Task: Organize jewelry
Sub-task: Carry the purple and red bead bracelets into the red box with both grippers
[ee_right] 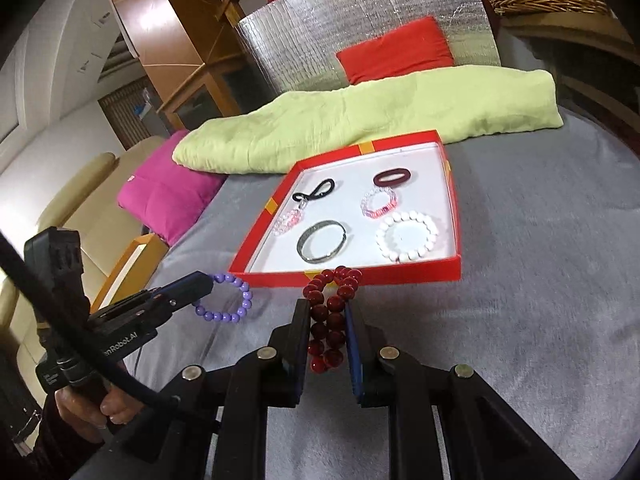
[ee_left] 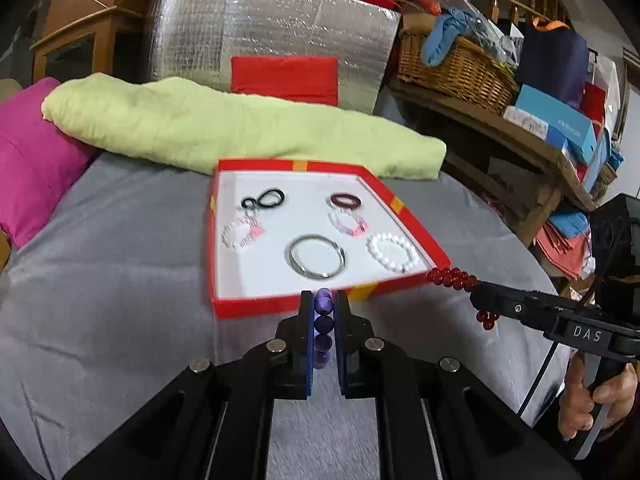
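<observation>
Left wrist view — Q: What does the left claw [ee_left: 324,308] hold?
A: Its jaws are clamped on a purple bead bracelet [ee_left: 323,328], seen edge-on between the pads, near the red tray's [ee_left: 256,304] near rim. The tray lies on a grey-covered surface [ee_left: 120,280]. Inside it: a black hair tie [ee_left: 266,199] far left, a maroon ring [ee_left: 345,201] far right, two pink-and-clear bead bracelets [ee_left: 241,232] in the middle row, a metal bangle [ee_left: 317,256] near centre and a white bead bracelet [ee_left: 393,251] near right. At right, the right claw [ee_left: 478,290] grips a dark red bead bracelet [ee_left: 452,278] just beside the tray's near right corner; a hand [ee_left: 588,396] holds its handle.

Right wrist view — Q: And the right claw [ee_right: 329,312]?
A: Closed on the dark red bead bracelet [ee_right: 332,312], whose loop hangs doubled between the pads, in front of the tray's [ee_right: 400,274] near rim. At left, the left claw [ee_right: 206,286] pinches the purple bead bracelet [ee_right: 226,298], its loop hanging open near the tray's near left corner. A green folded cloth [ee_right: 360,128] lies beyond the tray, a pink cushion [ee_right: 168,196] to its left.
</observation>
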The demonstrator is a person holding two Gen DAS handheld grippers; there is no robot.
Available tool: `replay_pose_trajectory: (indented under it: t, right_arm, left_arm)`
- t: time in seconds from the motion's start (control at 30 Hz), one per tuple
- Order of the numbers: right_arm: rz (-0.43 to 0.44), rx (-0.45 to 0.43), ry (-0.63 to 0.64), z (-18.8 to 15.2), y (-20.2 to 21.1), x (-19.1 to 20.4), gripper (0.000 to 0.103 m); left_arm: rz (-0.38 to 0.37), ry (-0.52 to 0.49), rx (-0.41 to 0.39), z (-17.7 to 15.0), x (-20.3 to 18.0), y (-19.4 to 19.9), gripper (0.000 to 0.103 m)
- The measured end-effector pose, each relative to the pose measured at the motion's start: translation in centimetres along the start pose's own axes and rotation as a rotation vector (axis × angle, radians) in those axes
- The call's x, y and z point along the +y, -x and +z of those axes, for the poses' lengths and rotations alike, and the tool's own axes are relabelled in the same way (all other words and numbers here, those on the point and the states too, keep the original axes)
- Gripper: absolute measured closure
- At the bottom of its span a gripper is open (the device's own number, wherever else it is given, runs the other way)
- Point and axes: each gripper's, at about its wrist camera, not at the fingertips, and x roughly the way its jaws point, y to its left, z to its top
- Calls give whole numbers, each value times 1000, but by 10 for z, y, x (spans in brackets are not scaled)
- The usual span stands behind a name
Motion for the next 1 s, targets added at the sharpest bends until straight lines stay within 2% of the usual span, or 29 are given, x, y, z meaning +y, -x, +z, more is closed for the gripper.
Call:
replay_pose_trajectory:
  t: [0.33,0.53,0.73,1.0]
  right_arm:
    - [10,-15,9,29,-25,14,84]
    - [1,-14,27,54,-56,23,84]
    - [-26,-8,23,77,-88,18,84]
    - [-32,45,5,97,-130,8,84]
  left_arm:
    - [70,-53,-72,30,4,-10,93]
    - [98,-30,-49,37,15,-25,93]
    - [143,-65,-40,42,17,-37,93]
    - [185,-87,-11,50,25,-58,93]
